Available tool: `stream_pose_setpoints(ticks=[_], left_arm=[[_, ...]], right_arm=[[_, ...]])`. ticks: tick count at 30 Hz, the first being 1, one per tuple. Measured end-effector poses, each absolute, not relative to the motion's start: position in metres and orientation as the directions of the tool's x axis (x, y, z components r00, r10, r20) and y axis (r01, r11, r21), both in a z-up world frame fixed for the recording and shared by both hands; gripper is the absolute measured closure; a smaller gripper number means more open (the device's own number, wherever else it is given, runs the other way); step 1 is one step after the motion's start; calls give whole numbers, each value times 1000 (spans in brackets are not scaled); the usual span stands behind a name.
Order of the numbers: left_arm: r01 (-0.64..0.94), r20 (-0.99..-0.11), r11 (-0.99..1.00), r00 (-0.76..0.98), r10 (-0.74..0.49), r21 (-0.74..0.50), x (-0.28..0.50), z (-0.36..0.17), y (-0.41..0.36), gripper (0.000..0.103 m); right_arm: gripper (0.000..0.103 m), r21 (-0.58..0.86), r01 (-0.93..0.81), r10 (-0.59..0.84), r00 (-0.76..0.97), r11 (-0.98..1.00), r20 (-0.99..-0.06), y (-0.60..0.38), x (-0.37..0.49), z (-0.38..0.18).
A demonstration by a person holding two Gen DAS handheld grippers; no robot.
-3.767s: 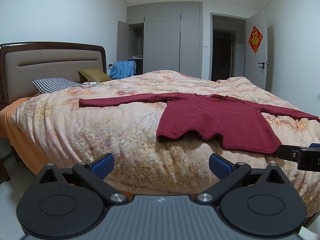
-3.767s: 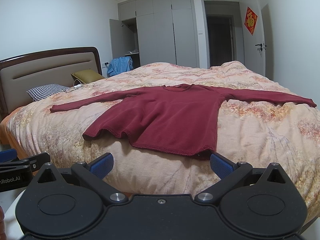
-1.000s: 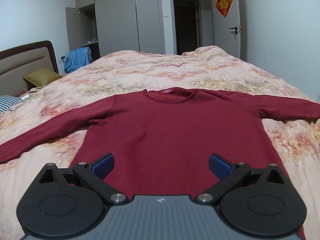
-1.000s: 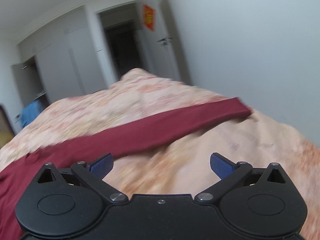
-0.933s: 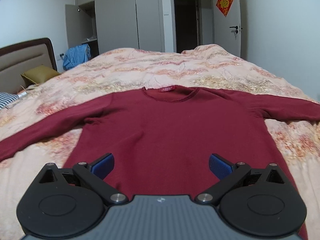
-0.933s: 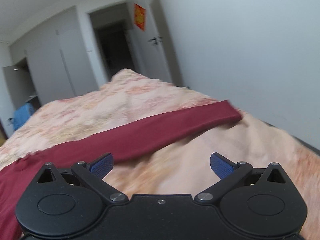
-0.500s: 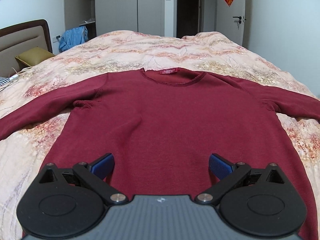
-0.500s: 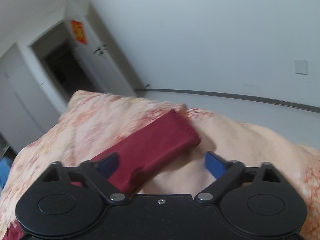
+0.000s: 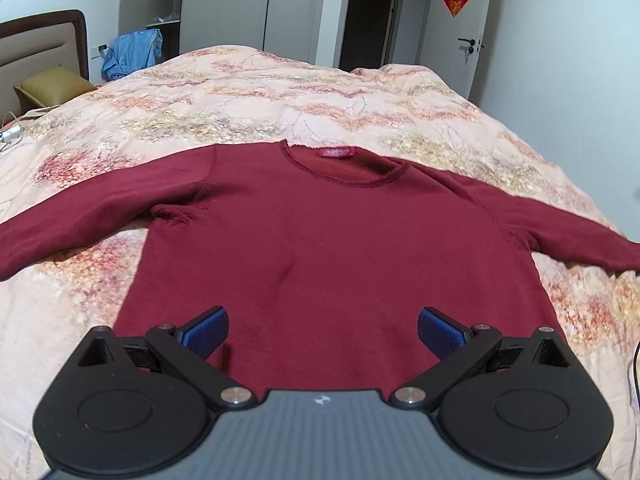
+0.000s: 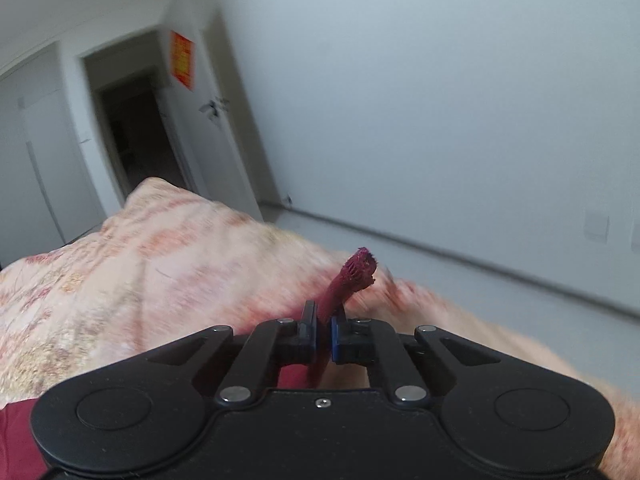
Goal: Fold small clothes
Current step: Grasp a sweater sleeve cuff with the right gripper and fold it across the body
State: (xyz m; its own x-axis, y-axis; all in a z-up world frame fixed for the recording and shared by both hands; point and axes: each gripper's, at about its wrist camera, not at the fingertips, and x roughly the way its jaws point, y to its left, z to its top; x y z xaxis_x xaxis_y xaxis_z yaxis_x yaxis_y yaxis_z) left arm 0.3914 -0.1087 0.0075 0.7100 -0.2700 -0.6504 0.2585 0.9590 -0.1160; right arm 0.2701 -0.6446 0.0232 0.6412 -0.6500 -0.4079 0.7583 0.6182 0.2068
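Observation:
A dark red long-sleeved sweater (image 9: 320,248) lies flat on the bed, neck away from me, both sleeves spread out to the sides. My left gripper (image 9: 322,332) hovers open over the lower middle of its body, blue pads wide apart and nothing between them. In the right wrist view my right gripper (image 10: 323,332) is shut on the cuff of the sweater's right sleeve (image 10: 354,276), whose bunched end sticks up past the pads. More of the sleeve shows at the lower left corner.
The bed carries a peach floral quilt (image 9: 280,92). A headboard, a mustard pillow (image 9: 52,86) and blue clothing (image 9: 134,54) are at the far left. Wardrobes, a dark doorway and a white door stand behind. The bed's right edge drops to the floor by a white wall (image 10: 440,120).
My right gripper swung right along the sleeve to its cuff and went from wide open to shut on it. My left gripper moved forward over the sweater's body and tilted down, still open.

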Motion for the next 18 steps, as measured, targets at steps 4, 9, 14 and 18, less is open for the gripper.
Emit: stream_pose_setpoints(ticks=[4,9,14,18], left_arm=[[250,-639,960,719,-273,-129,392,14,-94,0],[234,-619,964,741,-262,-128,393,24,-76,0],[206,-599,970,763,-244,-132,392,32,-54,0],[178,-583,975,781,-224,-136,391,36,-36,0]], right_arm=[[97,78,653,-611,739,753,-285,-590,297,60],[98,-67,459,-463,865,886,-192,-499,345,94],[98,-168,260,-286,946,951,-155,-402,393,106],[98,-183,135,-167,971,974,-171,-329,423,100]])
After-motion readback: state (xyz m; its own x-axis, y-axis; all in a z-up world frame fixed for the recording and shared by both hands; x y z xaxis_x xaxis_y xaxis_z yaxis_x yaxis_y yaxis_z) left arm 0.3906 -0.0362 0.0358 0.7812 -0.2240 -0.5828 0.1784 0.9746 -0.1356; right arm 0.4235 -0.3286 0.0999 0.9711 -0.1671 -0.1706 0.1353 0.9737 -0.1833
